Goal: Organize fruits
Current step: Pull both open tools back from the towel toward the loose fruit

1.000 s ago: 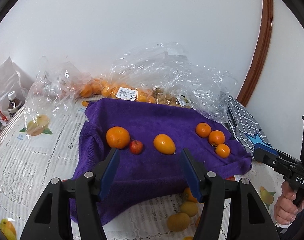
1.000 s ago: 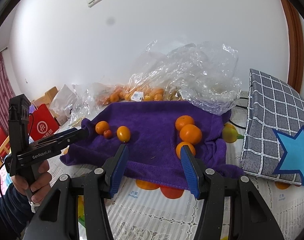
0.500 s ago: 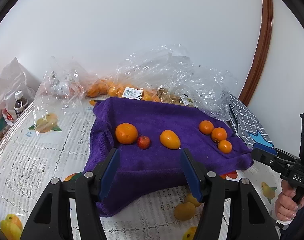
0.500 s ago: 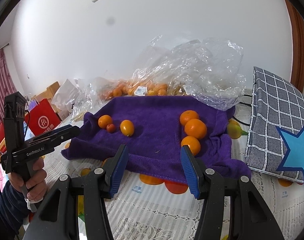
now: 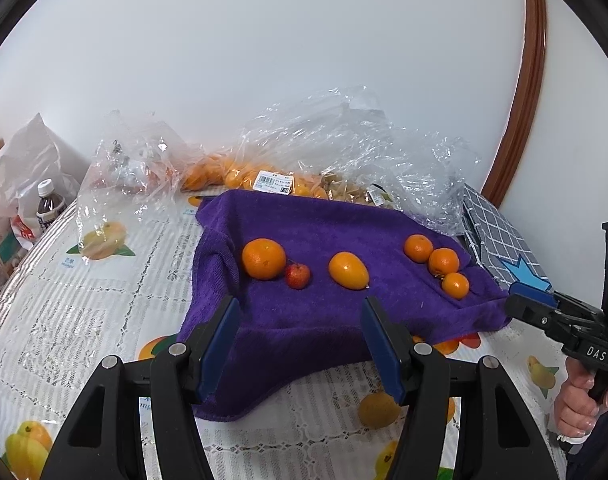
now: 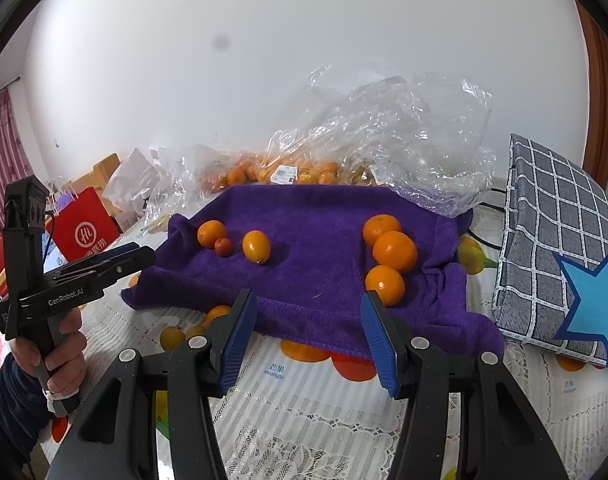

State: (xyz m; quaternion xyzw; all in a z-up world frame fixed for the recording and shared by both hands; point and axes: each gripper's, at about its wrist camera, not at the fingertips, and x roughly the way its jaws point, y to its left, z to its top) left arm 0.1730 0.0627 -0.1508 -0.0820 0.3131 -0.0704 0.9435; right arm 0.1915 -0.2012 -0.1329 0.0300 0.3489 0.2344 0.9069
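A purple towel (image 5: 324, 320) (image 6: 312, 280) lies on the table. On its left stand a large orange (image 5: 263, 259) (image 6: 211, 233), a small red fruit (image 5: 297, 276) (image 6: 223, 246) and an oval orange fruit (image 5: 348, 270) (image 6: 256, 246). On its right three oranges (image 5: 444, 262) (image 6: 394, 251) sit close together. My left gripper (image 5: 299, 312) is open and empty, above the towel's near edge. My right gripper (image 6: 310, 306) is open and empty, before the towel's front edge, just left of the nearest orange (image 6: 385, 285).
Clear plastic bags with several oranges (image 5: 239, 176) (image 6: 304, 170) lie behind the towel. A grey checked bag with a blue star (image 6: 560, 248) (image 5: 500, 248) stands at the right. A bottle (image 5: 47, 204) and a red paper bag (image 6: 85, 228) stand at the left. The tablecloth has printed fruit.
Both grippers have drawn back and risen a little, so the towel and fruit look farther and more of the table shows. Both stay open. No fruit has moved.
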